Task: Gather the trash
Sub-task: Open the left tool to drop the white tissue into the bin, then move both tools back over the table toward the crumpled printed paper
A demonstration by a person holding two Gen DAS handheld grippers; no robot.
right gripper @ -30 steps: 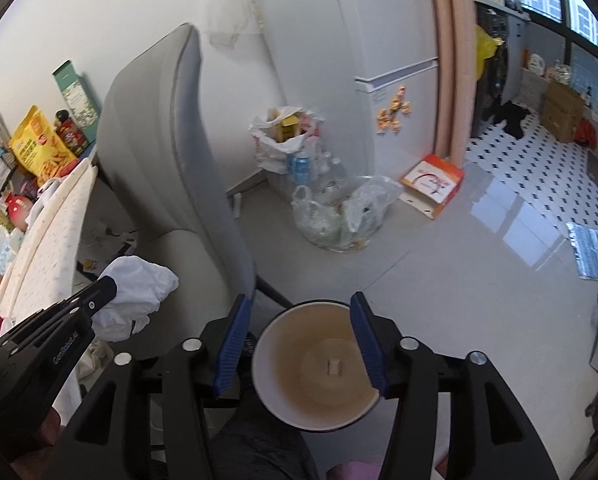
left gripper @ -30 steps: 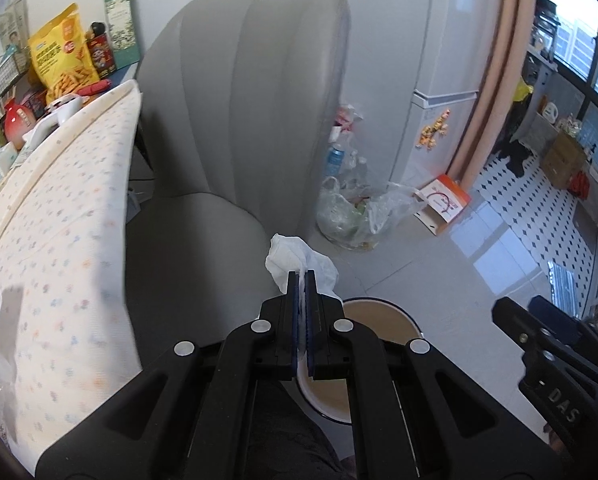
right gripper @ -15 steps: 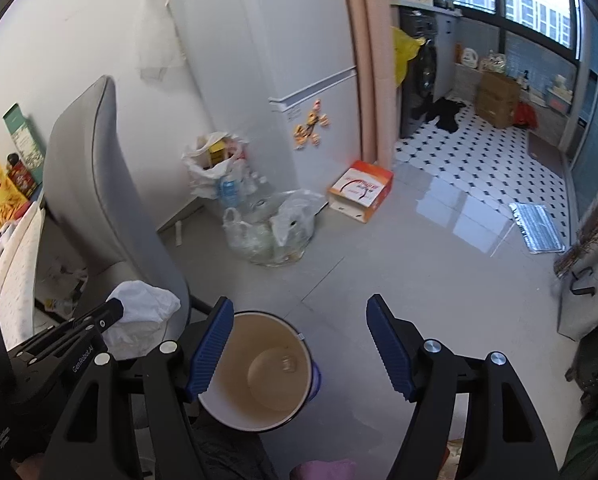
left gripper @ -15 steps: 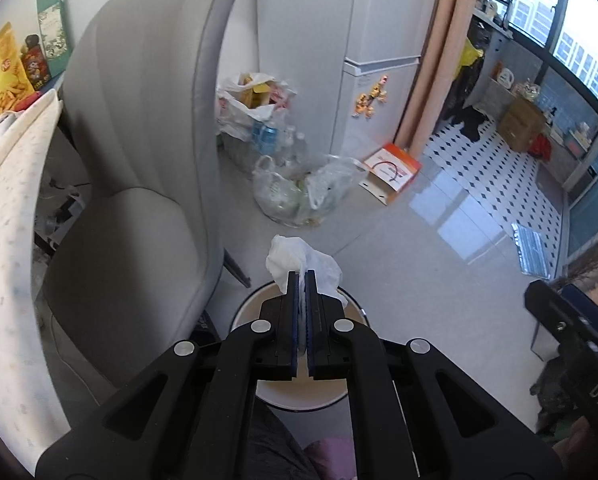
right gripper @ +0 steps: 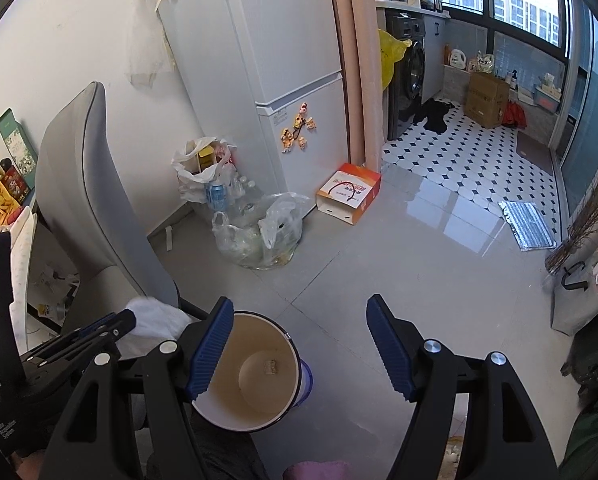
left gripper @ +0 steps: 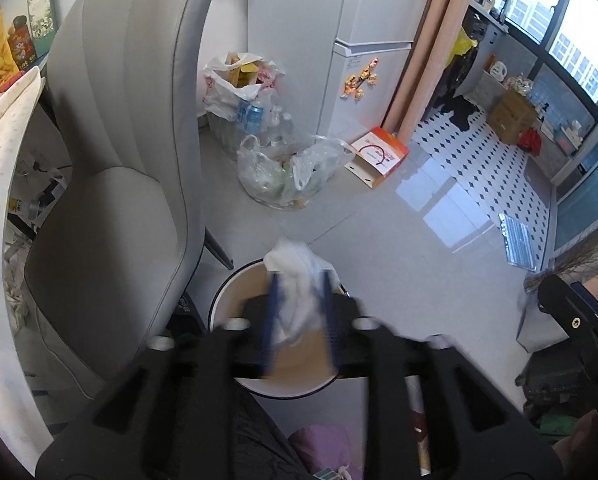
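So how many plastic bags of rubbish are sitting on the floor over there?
2: a white plastic bag against the wall beside the white fridge, and a clear plastic bag just in front. Others may be hidden.

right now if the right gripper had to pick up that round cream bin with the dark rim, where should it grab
Probably the near rim of the round cream bin, from above, one finger inside and one outside. It stands upright and open-topped, likely too wide to span, and the open right gripper hangs over it. The crumpled white tissue hangs between the left gripper's parted fingers.

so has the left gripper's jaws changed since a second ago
Yes. The left gripper had jaws shut on the white tissue beside the grey chair; now they stand apart over the bin, the tissue loose between them.
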